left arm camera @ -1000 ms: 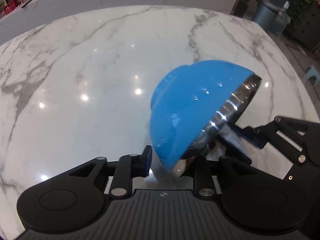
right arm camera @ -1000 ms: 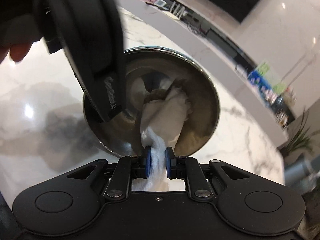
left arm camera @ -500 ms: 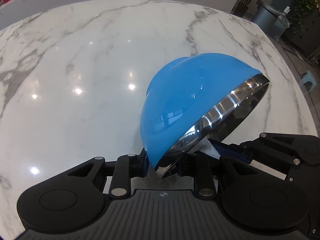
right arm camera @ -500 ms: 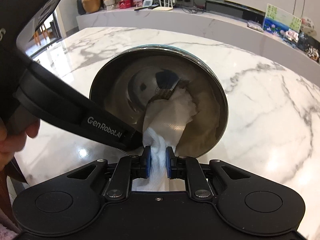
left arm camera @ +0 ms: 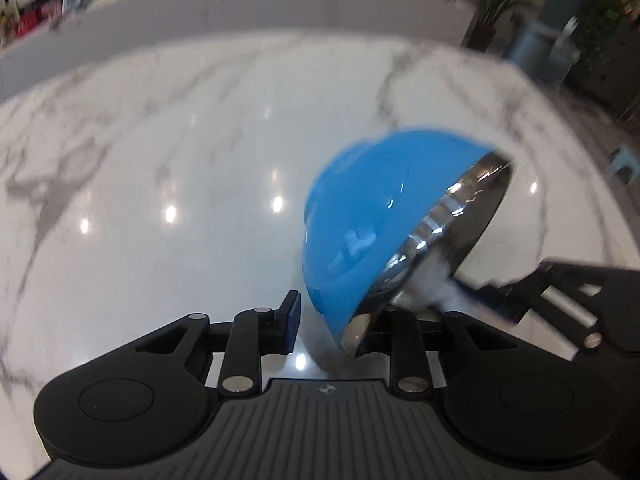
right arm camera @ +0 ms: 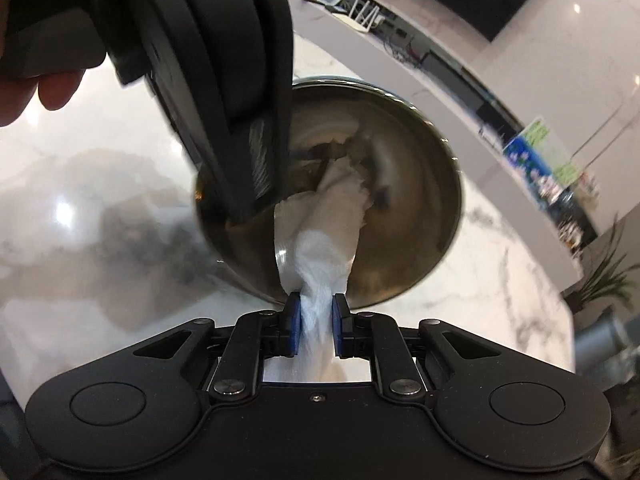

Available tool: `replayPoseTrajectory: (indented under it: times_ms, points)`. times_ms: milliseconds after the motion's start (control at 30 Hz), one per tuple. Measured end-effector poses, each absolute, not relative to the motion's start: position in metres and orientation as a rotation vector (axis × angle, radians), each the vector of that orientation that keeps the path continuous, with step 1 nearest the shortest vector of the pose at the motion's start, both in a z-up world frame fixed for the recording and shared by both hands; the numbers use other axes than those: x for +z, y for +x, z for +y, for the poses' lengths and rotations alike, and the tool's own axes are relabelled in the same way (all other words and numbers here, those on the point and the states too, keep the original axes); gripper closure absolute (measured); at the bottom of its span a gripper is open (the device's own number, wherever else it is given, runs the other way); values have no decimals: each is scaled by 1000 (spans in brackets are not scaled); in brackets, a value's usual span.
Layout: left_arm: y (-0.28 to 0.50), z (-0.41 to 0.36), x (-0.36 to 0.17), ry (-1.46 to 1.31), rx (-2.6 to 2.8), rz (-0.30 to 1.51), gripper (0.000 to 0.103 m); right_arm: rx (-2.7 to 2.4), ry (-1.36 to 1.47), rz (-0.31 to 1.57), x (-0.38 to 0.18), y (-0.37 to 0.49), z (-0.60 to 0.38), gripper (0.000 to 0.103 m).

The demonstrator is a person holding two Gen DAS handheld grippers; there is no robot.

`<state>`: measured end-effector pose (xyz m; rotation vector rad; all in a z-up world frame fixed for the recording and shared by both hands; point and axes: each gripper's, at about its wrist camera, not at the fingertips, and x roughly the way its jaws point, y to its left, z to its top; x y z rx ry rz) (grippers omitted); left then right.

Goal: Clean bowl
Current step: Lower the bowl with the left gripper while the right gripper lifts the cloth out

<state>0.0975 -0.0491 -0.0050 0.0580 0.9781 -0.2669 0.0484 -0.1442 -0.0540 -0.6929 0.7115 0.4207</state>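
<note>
- Under both grippers: a white marble table (left arm camera: 168,152) with grey veining, glossy, showing reflected ceiling lights.
- Bowl (left arm camera: 376,220): blue outside, steel inside, held off the table and tipped on edge, its opening turned toward the right gripper. Its steel interior (right arm camera: 408,184) fills the middle of the right wrist view.
- Left gripper (left arm camera: 328,320): grips the bowl's lower rim. Its left pad (left arm camera: 291,322) stands just clear of the blue wall; the right finger is hidden behind the rim, so the exact contact cannot be confirmed. In the right wrist view its body crosses the bowl's left side, with a hand (right arm camera: 36,88) behind it.
- Right gripper (right arm camera: 316,330): jaws closed on a wad of white paper towel (right arm camera: 324,236).
- Towel: reaches from the pads over the lower rim into the bowl, its crumpled end against the inner wall. Dark marks near that end; smear or reflection, cannot tell.
- Left wrist view is motion-blurred; the towel appears there as a white blur at the rim (left arm camera: 430,276).
</note>
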Motion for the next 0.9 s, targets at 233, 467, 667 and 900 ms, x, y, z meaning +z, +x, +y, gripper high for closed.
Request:
replayPoseTrajectory:
  times_ms: [233,467,667,900]
  points:
    - [84,-69,24,233,-280,736,69,435,-668,715,-50,54,-144,90]
    - [109,-73,20,234,-281,792,88,442,-643,712,-47,60,-150,90]
    - [128,-56,14,116,-260,917,93,454,-551,706,-28,60,-168,90]
    - [135,-35,0,-11,-235,1120,96,486,-450,684,3,55,-173,90]
